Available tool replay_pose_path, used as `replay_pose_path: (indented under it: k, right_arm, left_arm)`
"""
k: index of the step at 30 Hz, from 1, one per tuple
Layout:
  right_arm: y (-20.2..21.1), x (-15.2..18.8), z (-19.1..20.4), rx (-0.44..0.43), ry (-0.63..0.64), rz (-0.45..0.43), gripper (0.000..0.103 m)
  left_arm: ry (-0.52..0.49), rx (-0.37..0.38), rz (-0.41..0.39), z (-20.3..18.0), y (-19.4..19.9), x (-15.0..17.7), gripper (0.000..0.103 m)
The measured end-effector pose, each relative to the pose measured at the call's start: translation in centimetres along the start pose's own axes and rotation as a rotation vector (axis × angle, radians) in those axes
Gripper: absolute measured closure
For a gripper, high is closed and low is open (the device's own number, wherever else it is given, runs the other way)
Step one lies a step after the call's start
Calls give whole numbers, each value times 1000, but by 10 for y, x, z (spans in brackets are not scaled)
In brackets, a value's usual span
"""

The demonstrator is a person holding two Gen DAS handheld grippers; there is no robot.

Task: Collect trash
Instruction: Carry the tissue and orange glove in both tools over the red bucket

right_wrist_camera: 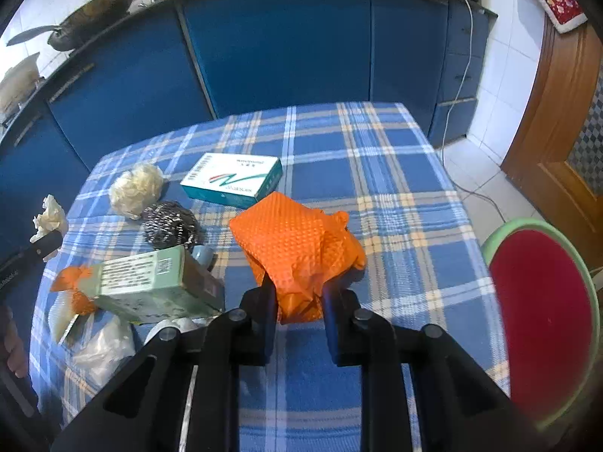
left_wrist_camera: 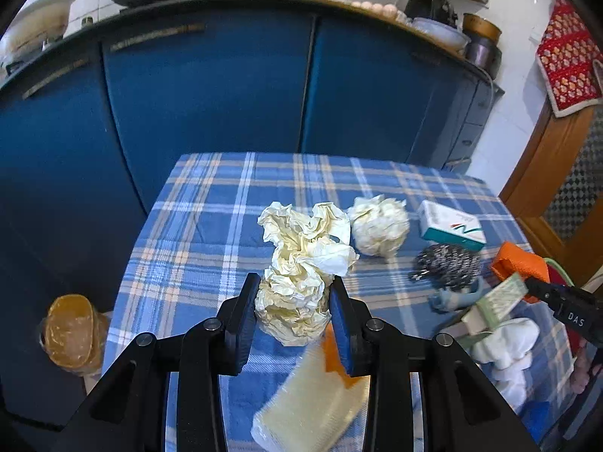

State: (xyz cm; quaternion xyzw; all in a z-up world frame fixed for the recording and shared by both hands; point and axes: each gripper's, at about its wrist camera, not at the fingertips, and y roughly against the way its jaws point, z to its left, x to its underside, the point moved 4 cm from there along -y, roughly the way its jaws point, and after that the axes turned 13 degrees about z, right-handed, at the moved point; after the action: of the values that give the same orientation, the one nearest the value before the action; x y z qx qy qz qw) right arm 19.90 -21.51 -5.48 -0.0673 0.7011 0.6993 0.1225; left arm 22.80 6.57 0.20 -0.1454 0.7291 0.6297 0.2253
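The left gripper [left_wrist_camera: 294,312] is clenched on a crumpled paper wad [left_wrist_camera: 297,282], and the right gripper [right_wrist_camera: 299,297] is clamped on a bunched orange wrapper [right_wrist_camera: 297,248], both over the checked tablecloth [right_wrist_camera: 377,173]. The paper's loose upper folds could tear or slip free, since only its lower part is pinched. Left of the wrapper, the green box [right_wrist_camera: 150,282] and steel scourer [right_wrist_camera: 169,224] could be snagged or knocked.

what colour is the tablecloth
Blue plaid tablecloth with white and tan stripes; clearest in the right wrist view.

Crumpled paper wad [left_wrist_camera: 297,293]; woven plaid cloth [left_wrist_camera: 211,226].
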Motion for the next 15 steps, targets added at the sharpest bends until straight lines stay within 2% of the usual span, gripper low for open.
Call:
replay_pose_path:
  k: [15]
  right_arm:
    - [56,27,-15,-22,-25,-103,79]
  left_arm:
    - [-47,82,-66,-44,47,15,66]
